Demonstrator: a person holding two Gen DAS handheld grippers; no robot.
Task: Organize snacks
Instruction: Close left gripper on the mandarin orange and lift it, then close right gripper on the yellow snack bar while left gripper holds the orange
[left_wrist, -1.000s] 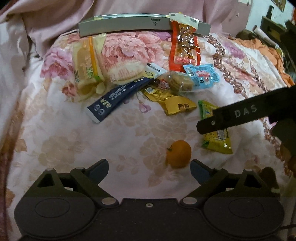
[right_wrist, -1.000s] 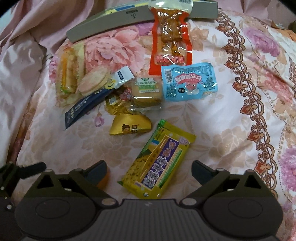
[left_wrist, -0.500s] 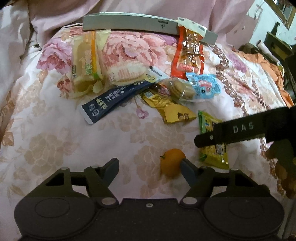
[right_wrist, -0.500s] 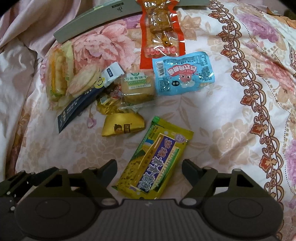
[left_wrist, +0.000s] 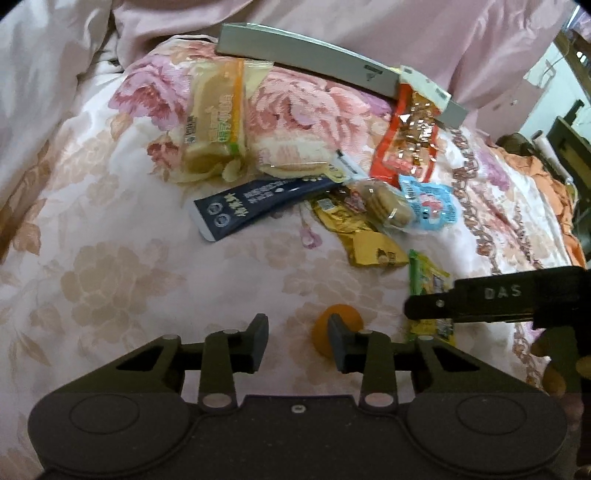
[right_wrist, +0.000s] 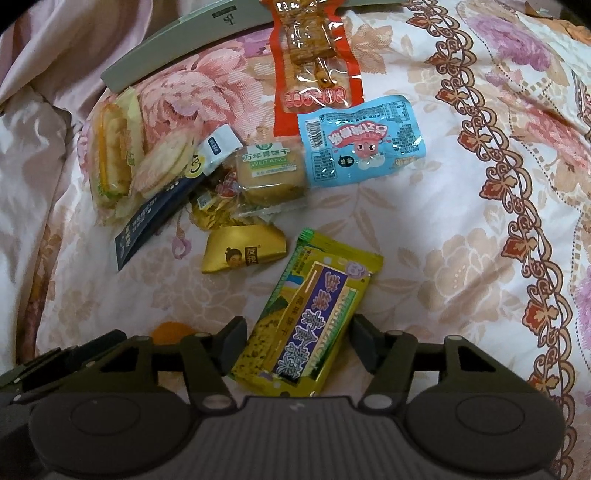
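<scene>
Right wrist view: the yellow-green biscuit packet (right_wrist: 310, 317) was seen lying flat on the bed (right_wrist: 424, 221), on the near part of the quilt, its lower half framed by the fingers of the right gripper (right_wrist: 299, 343). These fingers had been drawn in from a wide spread over the last second and were closing. The left one was brought almost against the packet's edge, while a strip of quilt was left showing beside the right one, so the packet was not yet pinched.

In the left wrist view, the orange (left_wrist: 319, 334) was found on the near part of the bed too, just left of the packet. The fingers of the left gripper (left_wrist: 297, 339) had been narrowed sharply and were closing. The fruit, however, was seen mostly behind the right finger rather than in the gap, where only quilt and the fruit's left rim were shown. A grip on it could not be confirmed, and a miss was judged likely.

Toward the far edge of the bed, the gold packet (right_wrist: 243, 251), the blue packet (right_wrist: 362, 144), the red packet (right_wrist: 314, 62) and the grey box (left_wrist: 314, 55) were left untouched. Sorting was judged barely begun, with the biscuit packet the nearer to being lifted.
</scene>
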